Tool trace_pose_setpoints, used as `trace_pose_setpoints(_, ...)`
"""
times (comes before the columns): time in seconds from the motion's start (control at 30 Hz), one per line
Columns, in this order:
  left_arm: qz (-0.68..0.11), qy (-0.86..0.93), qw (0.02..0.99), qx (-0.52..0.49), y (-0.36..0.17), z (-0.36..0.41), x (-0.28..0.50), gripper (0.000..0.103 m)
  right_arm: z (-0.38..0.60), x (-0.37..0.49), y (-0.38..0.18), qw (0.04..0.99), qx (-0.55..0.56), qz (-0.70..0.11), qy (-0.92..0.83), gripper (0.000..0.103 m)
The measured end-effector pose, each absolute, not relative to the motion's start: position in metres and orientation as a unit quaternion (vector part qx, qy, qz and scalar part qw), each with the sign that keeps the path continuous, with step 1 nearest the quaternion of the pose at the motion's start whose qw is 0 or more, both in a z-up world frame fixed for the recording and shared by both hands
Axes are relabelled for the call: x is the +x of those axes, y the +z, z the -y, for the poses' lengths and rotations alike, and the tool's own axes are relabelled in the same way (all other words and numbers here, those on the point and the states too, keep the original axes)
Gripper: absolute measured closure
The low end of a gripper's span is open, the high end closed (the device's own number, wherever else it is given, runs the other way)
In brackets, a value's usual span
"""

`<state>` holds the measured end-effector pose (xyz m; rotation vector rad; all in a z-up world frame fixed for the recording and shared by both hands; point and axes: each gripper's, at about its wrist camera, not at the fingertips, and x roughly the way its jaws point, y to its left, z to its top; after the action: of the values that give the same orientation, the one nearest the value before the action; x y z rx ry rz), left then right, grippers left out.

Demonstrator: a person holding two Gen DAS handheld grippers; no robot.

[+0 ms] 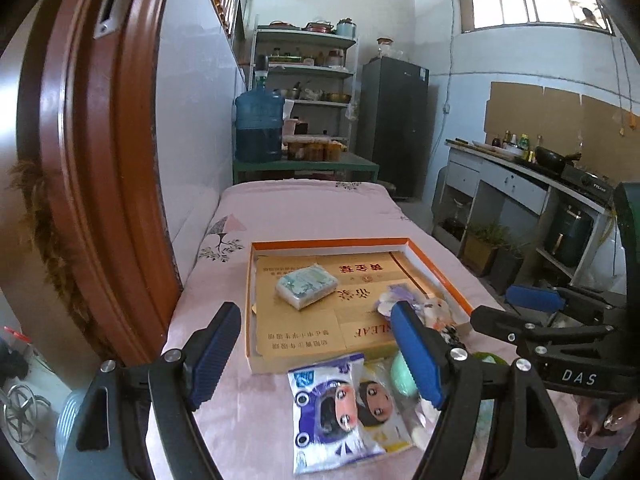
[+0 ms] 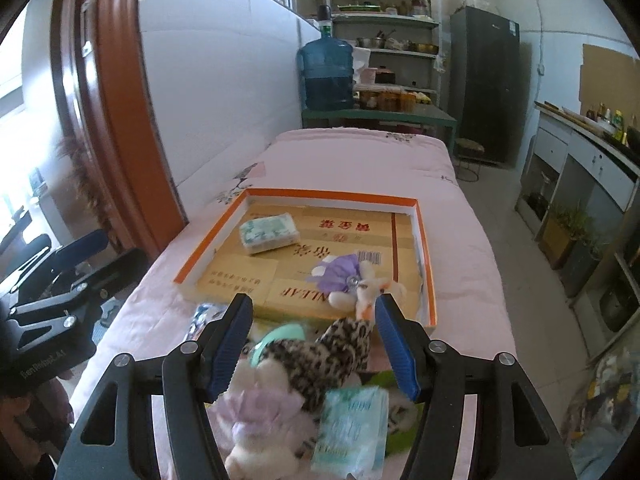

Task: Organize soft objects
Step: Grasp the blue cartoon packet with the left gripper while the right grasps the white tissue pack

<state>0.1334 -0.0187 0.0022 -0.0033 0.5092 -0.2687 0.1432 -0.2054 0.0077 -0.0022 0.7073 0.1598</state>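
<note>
I am in a lived-in home kitchen, a plain room with pale blue walls. Against the far wall stands an open shelf rack [image 1: 306, 80] crowded with pots, bowls and jars, a big blue water jug [image 1: 259, 124] on a green table [image 1: 308, 166] beside it, and a dark fridge [image 1: 394, 124]. Along my right runs a counter [image 1: 516, 168] with sauce bottles, a black wok [image 1: 554, 156] and a gas stove [image 1: 588, 182] — cardboard covers the wall behind them. Before me lies a pink flowered cloth [image 2: 352, 160].
</note>
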Motion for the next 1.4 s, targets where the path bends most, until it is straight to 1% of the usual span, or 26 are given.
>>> trace_pose_setpoints(0.43,-0.233,-0.122,0.965,-0.003,0.015,0.000,0.083,0.026,0.214,0.079,0.016,0.943,0.017,-0.325,0.068,0.038)
trace_pose_setpoints(0.7,-0.264,-0.121,0.957,-0.010,-0.011,-0.005,0.074,0.026,0.223,0.051,0.000,0.940,0.032,-0.335,0.056,0.038)
trace_pose_setpoints(0.87,-0.291,-0.133,0.948,0.008,-0.030,0.011,0.083,0.026,0.230,0.047,-0.016,0.933,0.051,-0.352,0.047,0.038)
trace_pose_setpoints(1.0,-0.302,-0.133,0.943,0.050,-0.044,0.038,0.101,0.026,0.235,0.050,-0.027,0.929,0.055,-0.365,0.040,0.038)
trace_pose_setpoints(1.1,-0.312,-0.128,0.940,0.062,-0.054,0.050,0.114,0.026,0.237,0.053,-0.034,0.926,0.051,-0.372,0.038,0.038)
trace_pose_setpoints(1.4,-0.339,-0.114,0.930,0.089,-0.079,0.063,0.139,0.026,0.243,0.083,-0.061,0.914,0.055,-0.400,0.030,0.037)
